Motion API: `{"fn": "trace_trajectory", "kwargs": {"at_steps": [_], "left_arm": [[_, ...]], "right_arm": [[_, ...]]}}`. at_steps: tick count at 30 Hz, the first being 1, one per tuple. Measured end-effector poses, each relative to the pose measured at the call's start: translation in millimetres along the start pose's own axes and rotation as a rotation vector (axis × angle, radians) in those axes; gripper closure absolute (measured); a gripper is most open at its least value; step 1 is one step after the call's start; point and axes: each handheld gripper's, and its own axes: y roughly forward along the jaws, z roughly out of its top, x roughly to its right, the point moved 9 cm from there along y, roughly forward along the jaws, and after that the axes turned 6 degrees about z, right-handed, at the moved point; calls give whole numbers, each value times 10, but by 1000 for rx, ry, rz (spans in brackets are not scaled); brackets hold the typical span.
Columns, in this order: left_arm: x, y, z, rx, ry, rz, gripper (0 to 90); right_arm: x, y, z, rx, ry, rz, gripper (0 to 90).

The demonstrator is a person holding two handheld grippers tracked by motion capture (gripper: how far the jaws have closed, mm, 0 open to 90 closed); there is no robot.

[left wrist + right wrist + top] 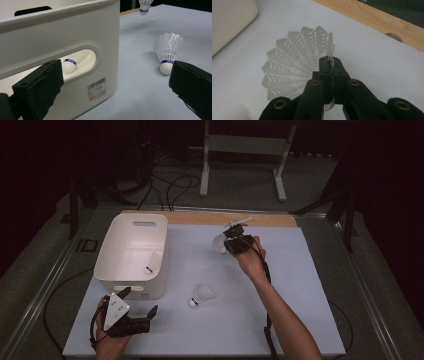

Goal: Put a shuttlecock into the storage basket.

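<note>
My right gripper [227,241] hangs above the far middle of the white mat and is shut on the feather skirt of a white shuttlecock [218,243]. In the right gripper view the jaws [330,61] pinch the skirt's edge, and the shuttlecock [294,70] fans out to their left. A second shuttlecock [202,295] lies on the mat near the middle, also seen close up as the lying shuttlecock [167,53]. A third shuttlecock [151,262] rests inside the white bin [112,250]. My left gripper [139,303] sits open at the bin's near corner, its jaws wide apart [116,72].
The bin's near wall [75,30] has a handle slot through which the inner shuttlecock [70,65] shows. A wooden strip [210,218] runs along the mat's far edge. Cables and a white stand lie on the floor beyond.
</note>
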Motion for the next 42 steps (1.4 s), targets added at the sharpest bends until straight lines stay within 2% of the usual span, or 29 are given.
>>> {"fn": "trace_trajectory", "kwargs": {"at_steps": [22, 29, 42], "left_arm": [[2, 0, 2, 2, -3, -1, 2], [2, 2, -1, -1, -1, 0, 2], [0, -1, -2, -2, 2, -1, 2]], "right_arm": [[-158, -114, 138, 38, -37, 12, 891], [-209, -151, 177, 49, -47, 28, 891], [-238, -183, 209, 54, -57, 30, 891]]}}
